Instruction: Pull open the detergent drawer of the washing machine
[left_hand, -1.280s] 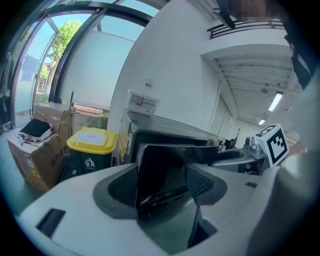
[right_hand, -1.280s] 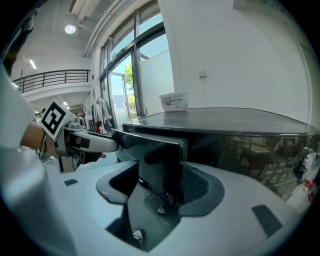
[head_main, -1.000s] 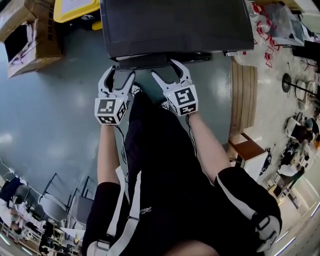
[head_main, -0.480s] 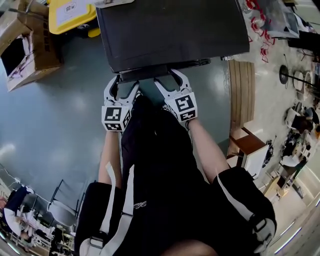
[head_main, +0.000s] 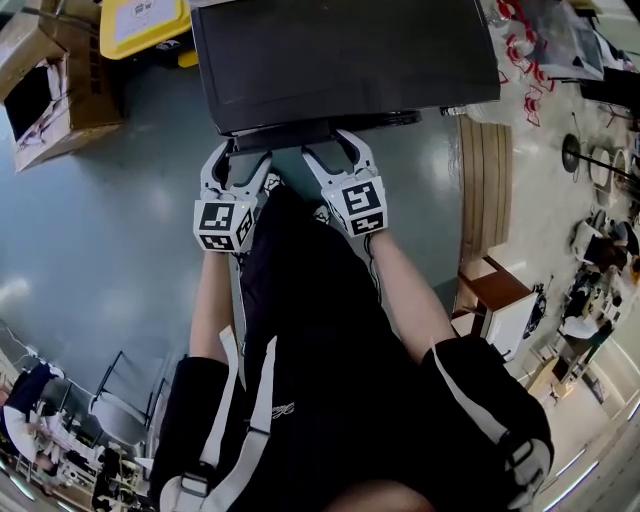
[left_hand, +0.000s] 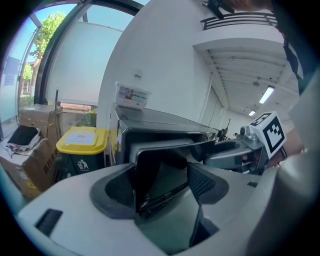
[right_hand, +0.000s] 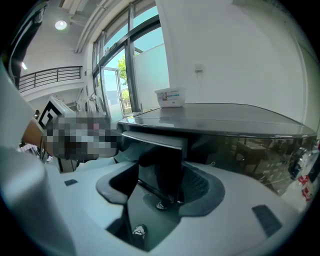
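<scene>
The dark washing machine stands in front of me, seen from above in the head view. Its detergent drawer juts a little out of the front edge. My left gripper is at the drawer's left end and my right gripper at its right end. In the left gripper view the drawer's dark front panel fills the gap between the pads. In the right gripper view the panel's other end stands between the pads, which rest against it.
A yellow-lidded bin and a cardboard box stand left of the machine. A wooden slatted piece lies on the floor at its right. A small plastic tub sits on the machine's top. My legs are right behind the grippers.
The right gripper's jaws have drawn in a little around the drawer's end. Both grippers stay at the drawer; only the head view has shifted slightly.
</scene>
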